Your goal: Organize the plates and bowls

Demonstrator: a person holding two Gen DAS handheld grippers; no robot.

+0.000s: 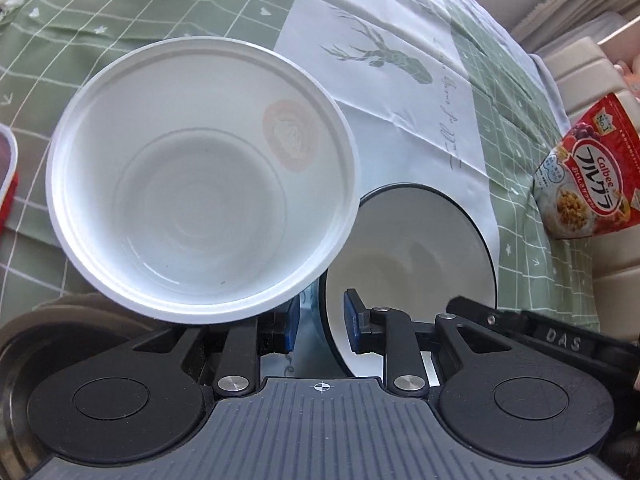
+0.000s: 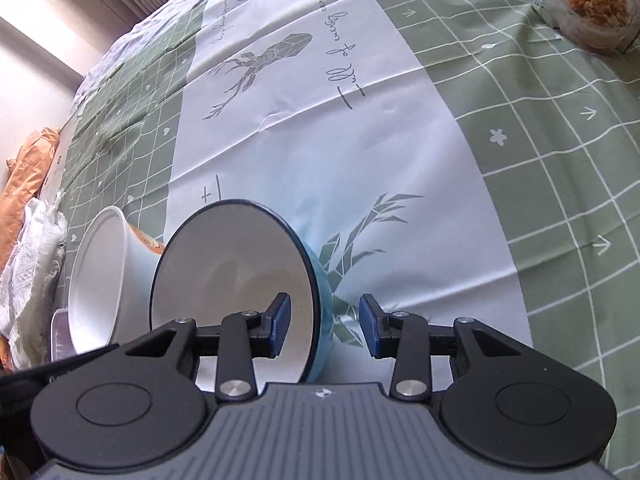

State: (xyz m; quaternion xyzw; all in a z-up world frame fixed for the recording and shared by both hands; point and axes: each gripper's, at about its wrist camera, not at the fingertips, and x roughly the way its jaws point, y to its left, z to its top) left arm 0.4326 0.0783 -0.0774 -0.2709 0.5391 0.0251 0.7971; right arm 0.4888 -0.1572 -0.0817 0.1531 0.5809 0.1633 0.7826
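Observation:
A blue bowl (image 1: 408, 248) with a dark rim and white inside is tipped up on edge above the tablecloth. My left gripper (image 1: 320, 326) is shut on its rim, one pad inside and one against the blue outer wall. My right gripper (image 2: 325, 322) straddles the opposite side of the same blue bowl (image 2: 232, 264), open, both pads clear of the wall. One of its fingers (image 1: 464, 308) reaches in from the right. A white disposable bowl (image 1: 200, 200) is tipped toward the camera, its lower rim over my left finger. The white bowl (image 2: 100, 272) sits just left of the blue one; what supports it is hidden.
A green checked tablecloth (image 2: 520, 160) with a white deer panel covers the table. A cereal bag (image 1: 588, 176) stands at the right edge, a red-and-white container (image 1: 6, 168) at the left, a dark round pan (image 1: 60, 320) lower left. White crumpled paper (image 2: 32, 260) lies far left.

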